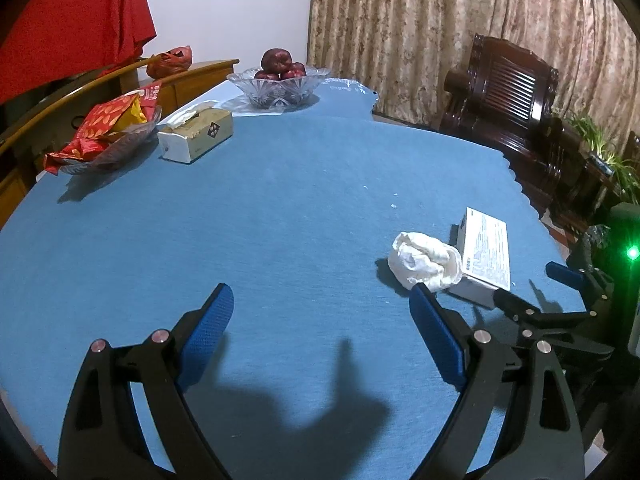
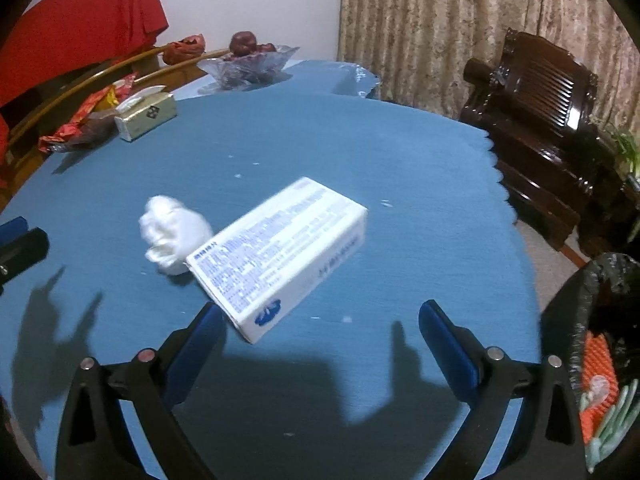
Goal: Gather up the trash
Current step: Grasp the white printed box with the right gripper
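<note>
A crumpled white tissue (image 1: 424, 260) lies on the blue table (image 1: 280, 220), touching a flat white box with blue print (image 1: 486, 252). My left gripper (image 1: 320, 290) is open over bare cloth, and its right fingertip sits just in front of the tissue. In the right wrist view the box (image 2: 280, 252) lies diagonally, with the tissue (image 2: 174, 232) at its left. My right gripper (image 2: 320, 310) is open, and the box's near corner sits by its left finger without being gripped. The right gripper (image 1: 532, 284) also shows in the left wrist view, beside the box.
A bin lined with a black bag (image 2: 600, 340) stands off the table's right edge and holds some waste. At the far left are a tissue box (image 1: 196, 132), a dish of red snack packets (image 1: 108, 136) and a glass fruit bowl (image 1: 280, 84). A dark wooden chair (image 1: 504, 92) stands beyond.
</note>
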Demonstrator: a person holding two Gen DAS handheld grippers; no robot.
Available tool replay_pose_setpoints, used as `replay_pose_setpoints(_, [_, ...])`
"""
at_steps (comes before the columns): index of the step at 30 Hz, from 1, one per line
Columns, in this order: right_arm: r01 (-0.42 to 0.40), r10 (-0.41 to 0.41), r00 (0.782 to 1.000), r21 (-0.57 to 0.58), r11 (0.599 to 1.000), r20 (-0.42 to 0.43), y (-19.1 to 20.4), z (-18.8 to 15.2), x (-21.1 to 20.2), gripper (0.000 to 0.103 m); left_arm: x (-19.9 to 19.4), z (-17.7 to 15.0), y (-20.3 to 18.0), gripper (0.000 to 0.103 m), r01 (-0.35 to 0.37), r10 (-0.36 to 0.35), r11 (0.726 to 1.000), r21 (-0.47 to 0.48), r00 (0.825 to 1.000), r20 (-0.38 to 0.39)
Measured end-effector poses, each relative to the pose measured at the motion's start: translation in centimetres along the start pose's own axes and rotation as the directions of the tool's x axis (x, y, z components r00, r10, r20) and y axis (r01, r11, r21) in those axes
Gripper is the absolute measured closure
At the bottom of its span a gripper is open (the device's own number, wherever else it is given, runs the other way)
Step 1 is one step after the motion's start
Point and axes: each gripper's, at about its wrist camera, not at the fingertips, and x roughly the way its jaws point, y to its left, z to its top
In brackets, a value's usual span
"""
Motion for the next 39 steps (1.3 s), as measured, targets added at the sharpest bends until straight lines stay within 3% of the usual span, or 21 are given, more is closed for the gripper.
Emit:
replay_pose_setpoints(5, [0.071, -0.071, 0.997, 0.031, 0.997, 0.003, -2.5, 0.3, -0.1, 0.006, 0.3, -0.1, -0.2, 0.016, -0.003, 0.003, 1.000, 0.002, 1.000, -0.007])
replay_pose_setpoints(13, [-0.035, 0.033, 0.998, 0.044, 0.998, 0.047, -0.3, 1.9, -0.7, 0.006, 0.4, -0.2, -0.1, 0.016, -0.006, 0.006, 1.000, -0.008, 1.000, -0.011])
replay_pose_setpoints(25, [0.013, -0.014, 1.000, 0.062, 0.998, 0.006, 1.5, 2.6, 2.4, 0.008, 0.3, -0.1, 1.0, 0.016, -0.021, 0.021, 1.000, -0.019, 1.000, -0.002])
replay_pose_setpoints(30, [0.010, -0.008, 1.000, 0.072, 0.997, -0.020, 1.4, 2.6, 3.2, 0.019, 0.4, -0.1, 1.0, 0.016, -0.020, 0.020, 1.000, -0.020, 1.000, -0.003])
replay_pose_setpoints(34, [0.002, 0.002, 0.999, 0.082, 0.997, -0.048, 0.7, 2.2, 3.2, 0.041, 0.5, -0.1, 0.8, 0.016, -0.018, 0.018, 1.000, -0.016, 1.000, -0.004])
replay_pose_setpoints(39, [-0.002, 0.005, 0.999, 0.092, 0.996, -0.038, -0.6, 1.4, 2.3, 0.040, 0.6, -0.1, 0.5, 0.016, -0.017, 0.017, 1.000, -0.016, 1.000, -0.008])
